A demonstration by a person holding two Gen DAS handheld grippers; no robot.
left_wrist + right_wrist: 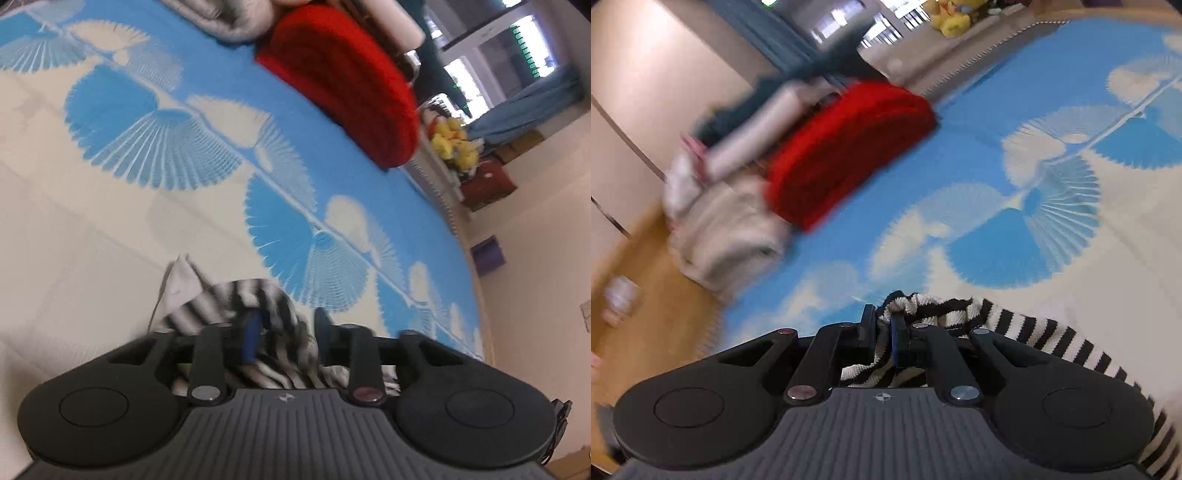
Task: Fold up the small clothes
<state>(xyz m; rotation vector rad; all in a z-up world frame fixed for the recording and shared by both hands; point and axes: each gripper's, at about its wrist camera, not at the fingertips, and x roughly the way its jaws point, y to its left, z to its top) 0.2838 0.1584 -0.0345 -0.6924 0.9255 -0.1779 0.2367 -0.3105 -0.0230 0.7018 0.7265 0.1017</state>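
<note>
A black-and-white striped garment (229, 306) is bunched between the fingers of my left gripper (286, 334), whose jaws stand partly apart with cloth filling the gap. My right gripper (883, 325) is shut on an edge of the same striped garment (1027, 328), which trails to the right over the bed. Both grippers are held a little above the blue-and-white patterned bedspread (155, 140), which also shows in the right wrist view (1015, 240). Both views are blurred by motion.
A folded red knit (343, 81) lies at the far side of the bed, also in the right wrist view (846, 147). A grey-white folded pile (724, 229) sits beside it. Yellow plush toys (452, 142) sit beyond the bed edge. Wooden floor (646, 295) lies at the left.
</note>
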